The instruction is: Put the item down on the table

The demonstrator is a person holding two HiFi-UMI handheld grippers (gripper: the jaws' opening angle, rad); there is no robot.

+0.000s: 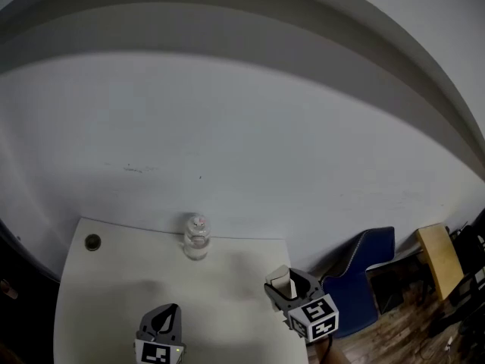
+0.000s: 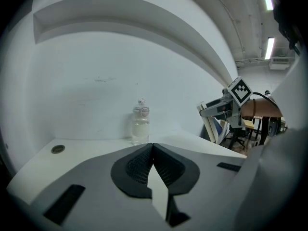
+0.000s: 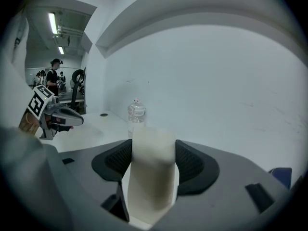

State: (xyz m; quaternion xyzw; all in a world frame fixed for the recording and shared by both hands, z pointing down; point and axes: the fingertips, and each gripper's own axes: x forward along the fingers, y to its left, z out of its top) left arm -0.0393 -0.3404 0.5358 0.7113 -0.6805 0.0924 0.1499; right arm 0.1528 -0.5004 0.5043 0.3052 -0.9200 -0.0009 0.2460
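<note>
Right gripper view: right gripper [image 3: 153,148] clamps a cream block [image 3: 151,182] near the table [image 1: 106,287] edge, right of the bottle [image 1: 195,237]. Left gripper [image 2: 152,153] is closed and empty.

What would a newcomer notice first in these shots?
The right tool clamps a pale cream block at the white table's right edge. A lone clear bottle stands upright at the table's back edge near the wall. The left tool is shut and empty.
</note>
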